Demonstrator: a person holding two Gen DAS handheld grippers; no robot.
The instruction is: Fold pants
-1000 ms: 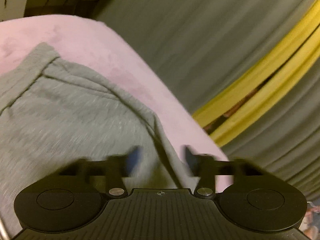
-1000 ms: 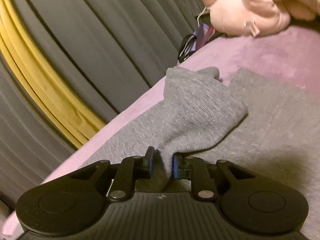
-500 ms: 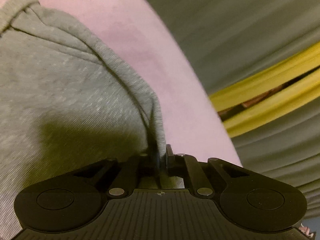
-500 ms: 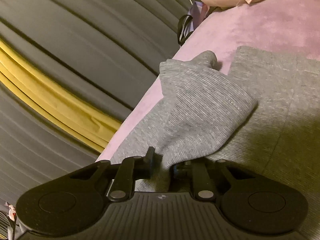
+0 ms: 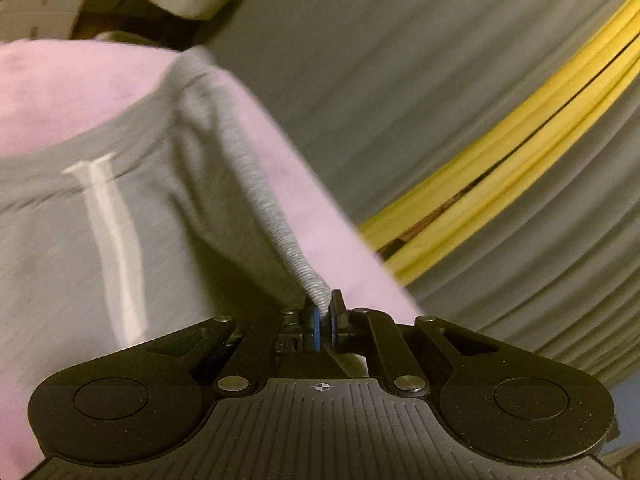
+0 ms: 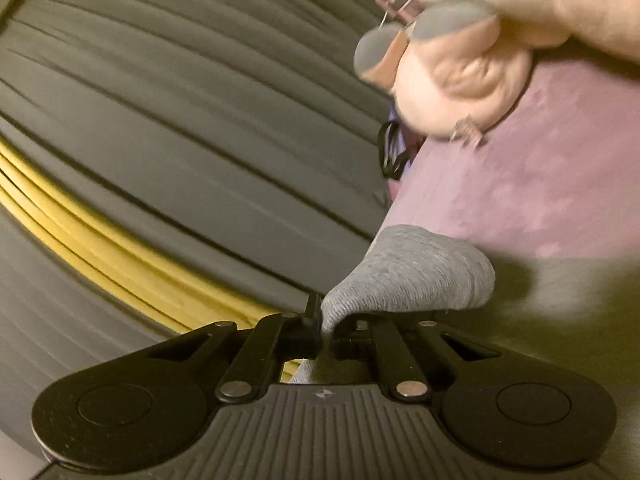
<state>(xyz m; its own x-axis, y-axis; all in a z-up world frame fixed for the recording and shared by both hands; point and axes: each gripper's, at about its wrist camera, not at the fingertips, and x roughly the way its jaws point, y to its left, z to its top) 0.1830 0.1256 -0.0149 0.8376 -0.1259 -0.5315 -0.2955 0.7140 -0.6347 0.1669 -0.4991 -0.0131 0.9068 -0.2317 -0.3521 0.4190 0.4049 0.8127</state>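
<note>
1. The pants [image 5: 168, 216] — grey knit, lying on a pink bedspread [image 5: 72, 92] — are spreading ahead and to the left of the left jaws, a pale drawstring [image 5: 116, 240] running down the front panel.
2. The ribbed waistband edge [image 5: 260, 196] is rising straight out of the left jaws and running away forward, pulled taut.
3. In the right wrist view, a ribbed cuff end [image 6: 404, 276] is bunching just ahead of the right jaws, with more grey cloth lying in shadow to their right.
4. Handling, as I judge it: soft, light, limp cloth with some stretch. It is likely sagging wherever unsupported, so thick ribbed edges and corners are the places to take hold; a thin single layer could slip out.
5. The left gripper [image 5: 325, 320] is closing almost fully, pinching the waistband between its pads.
6. The right gripper [image 6: 328, 332] is nearly closed too, nipping the cuff fabric, which is trailing down behind the jaws.
7. Change from a second ago — the left jaws were standing apart over the cloth edge; now they are clamping it, and the band is lifting. The right grip is holding as before, though less of the leg is showing ahead.
8. Beyond the right jaws: a pink plush toy [image 6: 460, 76] on the bedspread; grey curtain [image 6: 200, 120] with a yellow band [image 6: 120, 256] to the left.
</note>
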